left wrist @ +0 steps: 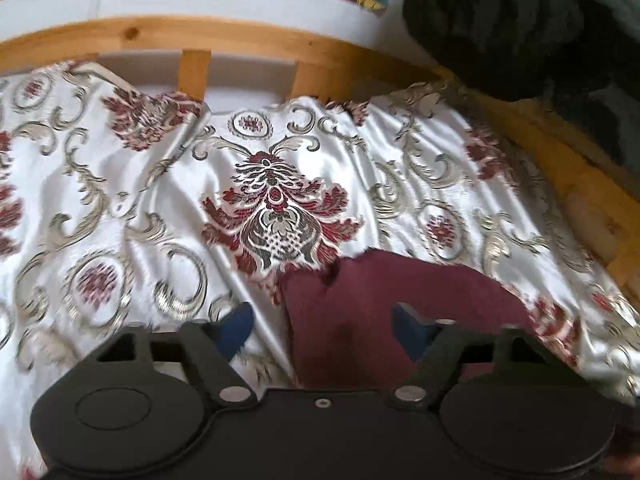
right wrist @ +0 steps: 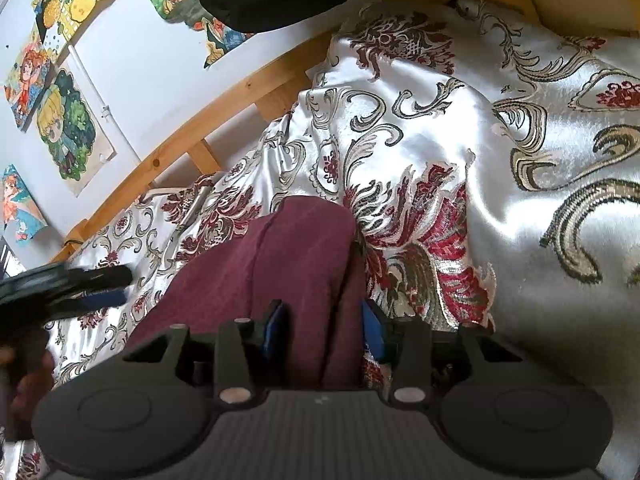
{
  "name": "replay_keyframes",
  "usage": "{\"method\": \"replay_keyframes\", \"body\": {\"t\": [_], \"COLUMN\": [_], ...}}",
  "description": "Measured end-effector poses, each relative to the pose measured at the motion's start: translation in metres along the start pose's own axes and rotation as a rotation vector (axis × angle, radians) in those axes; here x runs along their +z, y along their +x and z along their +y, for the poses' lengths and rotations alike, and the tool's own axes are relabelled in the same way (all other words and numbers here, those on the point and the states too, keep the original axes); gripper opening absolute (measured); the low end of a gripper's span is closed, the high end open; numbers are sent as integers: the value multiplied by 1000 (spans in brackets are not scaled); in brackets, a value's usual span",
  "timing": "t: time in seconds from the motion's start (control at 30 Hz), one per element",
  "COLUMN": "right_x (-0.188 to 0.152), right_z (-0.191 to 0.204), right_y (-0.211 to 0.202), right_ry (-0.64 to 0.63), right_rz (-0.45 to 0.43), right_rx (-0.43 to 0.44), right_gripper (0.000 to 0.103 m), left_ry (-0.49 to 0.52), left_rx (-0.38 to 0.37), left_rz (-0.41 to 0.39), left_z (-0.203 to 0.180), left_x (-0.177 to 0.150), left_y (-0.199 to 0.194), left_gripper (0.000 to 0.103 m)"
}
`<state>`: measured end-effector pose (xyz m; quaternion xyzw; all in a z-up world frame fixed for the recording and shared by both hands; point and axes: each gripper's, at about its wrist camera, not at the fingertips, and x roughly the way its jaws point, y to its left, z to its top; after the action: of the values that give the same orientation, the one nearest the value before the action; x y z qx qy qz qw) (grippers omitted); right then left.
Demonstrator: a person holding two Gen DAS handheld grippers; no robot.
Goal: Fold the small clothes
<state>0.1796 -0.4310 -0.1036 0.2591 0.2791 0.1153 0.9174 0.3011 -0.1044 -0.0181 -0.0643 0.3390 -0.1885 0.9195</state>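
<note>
A small maroon garment [left wrist: 380,304] lies on a white satin bedspread [left wrist: 168,200] with red and gold floral pattern. My left gripper [left wrist: 324,328] is open above the garment's near left edge, its blue pads [left wrist: 236,328] wide apart and empty. In the right wrist view the same maroon garment [right wrist: 280,264] runs between my right gripper's [right wrist: 324,324] blue pads [right wrist: 276,328], which stand partly closed around a fold of it. The left gripper [right wrist: 100,284] shows at the left edge of that view.
A wooden bed rail [left wrist: 240,40] with slats runs along the far side against a white wall [right wrist: 140,80] with colourful pictures. A dark knitted cloth [left wrist: 520,28] hangs at the upper right. The bedspread [right wrist: 520,160] is wrinkled.
</note>
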Motion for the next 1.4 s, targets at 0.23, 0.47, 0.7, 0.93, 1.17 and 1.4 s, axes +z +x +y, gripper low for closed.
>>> {"method": "replay_keyframes", "body": {"t": [0.23,0.47,0.7,0.93,1.17,1.4], "right_x": [-2,-3,-3,-3,-3,-4], "right_z": [-3,-4,-4,-4,-5,-2], "right_y": [-1,-2,-2,-2,-3,-4], "right_ry": [2,11,12,11,12,12], "right_rz": [-6,-7,-7,-7,-7,-8], "right_rx": [16,26,25,25,25,28], "right_gripper": [48,49,49,50,50,51], "left_ry": [-126,56,160,184,265,128], "left_rx": [61,-3,32,10,48,47], "left_rz": [56,119,176,202,187,77], "left_z": [31,8,-10,-12,-24,-8], "left_x": [23,11,12,7,2,7], "left_y": [41,46,59,57,55,36], "left_gripper": [29,29,49,46,25,10]}}
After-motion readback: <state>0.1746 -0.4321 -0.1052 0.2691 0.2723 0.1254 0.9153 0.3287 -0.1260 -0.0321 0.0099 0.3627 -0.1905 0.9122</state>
